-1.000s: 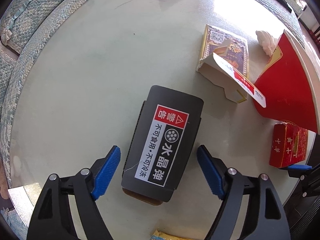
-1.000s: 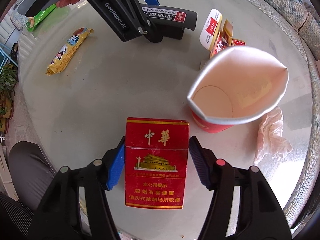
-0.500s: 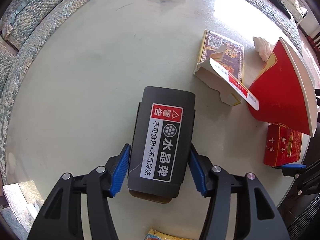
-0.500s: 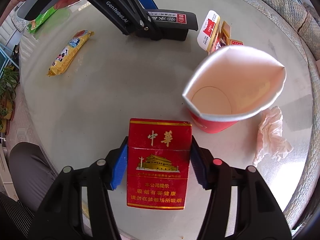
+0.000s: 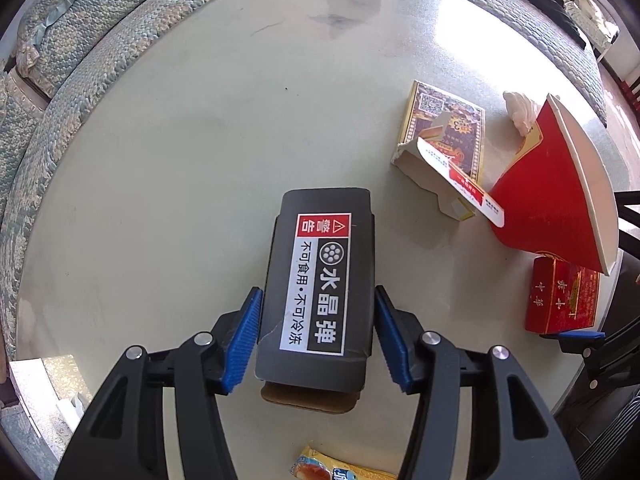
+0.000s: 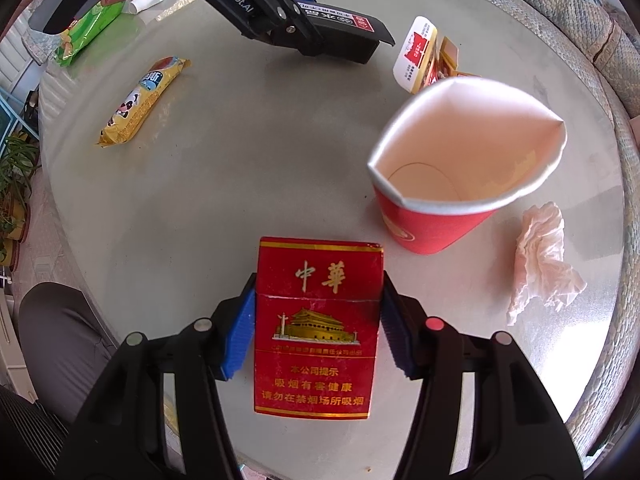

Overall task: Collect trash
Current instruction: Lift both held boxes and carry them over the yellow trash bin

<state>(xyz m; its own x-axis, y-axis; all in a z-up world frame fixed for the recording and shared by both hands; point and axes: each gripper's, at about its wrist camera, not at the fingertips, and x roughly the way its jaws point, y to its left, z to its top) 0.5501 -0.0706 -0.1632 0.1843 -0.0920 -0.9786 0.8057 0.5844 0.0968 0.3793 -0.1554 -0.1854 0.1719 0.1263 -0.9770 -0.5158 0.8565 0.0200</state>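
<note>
My left gripper (image 5: 316, 292) is shut on a black carton (image 5: 326, 232) with a red warning label, both blue pads pressing its long sides. In the right wrist view this carton (image 6: 352, 28) hangs just above the table under the left gripper's fingers (image 6: 240, 4). My right gripper (image 6: 319, 280) is shut on a red cigarette pack (image 6: 320, 332), its pads against both side edges. The same pack (image 5: 564, 300) shows at the right edge of the left wrist view.
On the round pale table (image 5: 160, 160) stand a dented red paper cup (image 6: 440, 216), a crumpled tissue (image 6: 540, 264), a torn-open gold cigarette box (image 5: 444, 140), a yellow snack wrapper (image 6: 140, 100) and a green packet (image 6: 88, 28). A patterned cushion (image 5: 80, 60) borders the table. A person's leg (image 6: 60, 340) is at the near edge.
The left jaws, wide apart a second ago, have closed onto the black carton. The right jaws have tightened slightly on the red pack. Neither hand has shifted much.
</note>
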